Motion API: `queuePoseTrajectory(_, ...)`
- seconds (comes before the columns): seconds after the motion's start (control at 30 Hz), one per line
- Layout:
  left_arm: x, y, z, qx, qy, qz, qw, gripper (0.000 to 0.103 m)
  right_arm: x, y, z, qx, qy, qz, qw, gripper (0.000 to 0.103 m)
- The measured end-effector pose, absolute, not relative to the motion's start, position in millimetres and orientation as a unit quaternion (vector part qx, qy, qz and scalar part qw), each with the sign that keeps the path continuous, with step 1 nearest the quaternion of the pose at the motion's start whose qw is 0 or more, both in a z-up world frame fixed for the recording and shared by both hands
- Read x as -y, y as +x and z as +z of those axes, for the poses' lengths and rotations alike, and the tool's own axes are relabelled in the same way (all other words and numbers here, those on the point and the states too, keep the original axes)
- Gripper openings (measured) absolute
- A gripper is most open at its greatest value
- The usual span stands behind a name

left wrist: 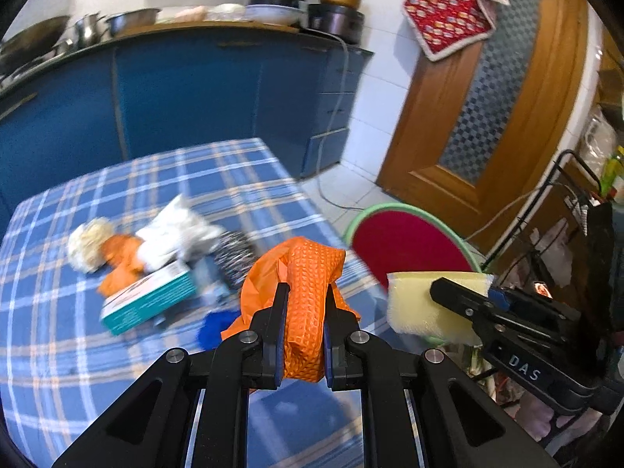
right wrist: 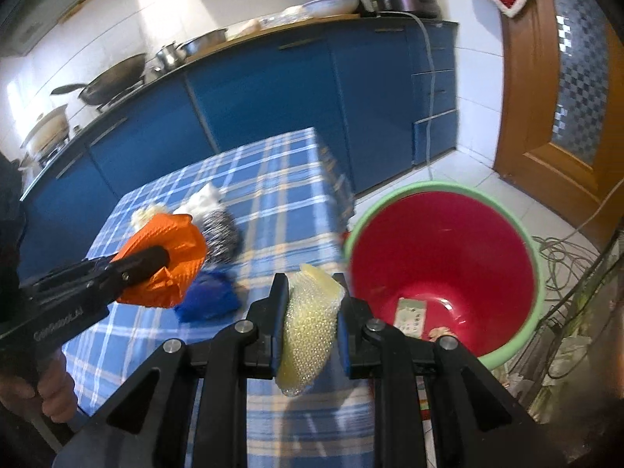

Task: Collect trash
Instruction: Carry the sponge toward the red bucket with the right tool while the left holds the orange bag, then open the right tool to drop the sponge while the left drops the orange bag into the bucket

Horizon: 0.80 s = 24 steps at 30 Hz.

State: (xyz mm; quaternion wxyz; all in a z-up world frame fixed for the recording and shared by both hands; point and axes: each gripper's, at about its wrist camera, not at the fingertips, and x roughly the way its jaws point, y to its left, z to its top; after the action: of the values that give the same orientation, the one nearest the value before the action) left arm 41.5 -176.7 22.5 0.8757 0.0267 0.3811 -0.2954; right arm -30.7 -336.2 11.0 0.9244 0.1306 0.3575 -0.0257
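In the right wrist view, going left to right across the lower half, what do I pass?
Left gripper with orange glove → blue scrap → right gripper pinching yellow sponge → red bin.

Blue plaid table (left wrist: 117, 370) with teal box (left wrist: 150, 304), blue scrap (left wrist: 214, 325).

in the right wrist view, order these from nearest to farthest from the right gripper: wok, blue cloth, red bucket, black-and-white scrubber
Measured from the right gripper, which holds the yellow sponge:
1. Red bucket, just to its right, on the floor.
2. Blue cloth, on the table to its left; close to call against the bucket.
3. Black-and-white scrubber, farther back on the table.
4. Wok, on the far counter.
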Motion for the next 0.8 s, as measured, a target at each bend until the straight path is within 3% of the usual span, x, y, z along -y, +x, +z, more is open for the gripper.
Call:
queuePoseTrajectory(0.6,285.8,63.8,-6.2,-0.409,0.065,-0.353,0.839,0.014,420.0,-17.8,-24.4,-0.384,0.171,-0.122,0.899,0.028)
queuePoseTrajectory(0.73,297.5,72.5,-16.0,-0.417,0.064,-0.357,0.833,0.017,431.2,-15.6,-37.0,-0.392,0.188,-0.125,0.892,0.03)
queuePoseTrajectory(0.8,301.7,76.6,-19.5,-0.42,0.063,-0.355,0.833,0.024,436.4,-14.9,-42.3,-0.395,0.199,-0.125,0.888,0.031)
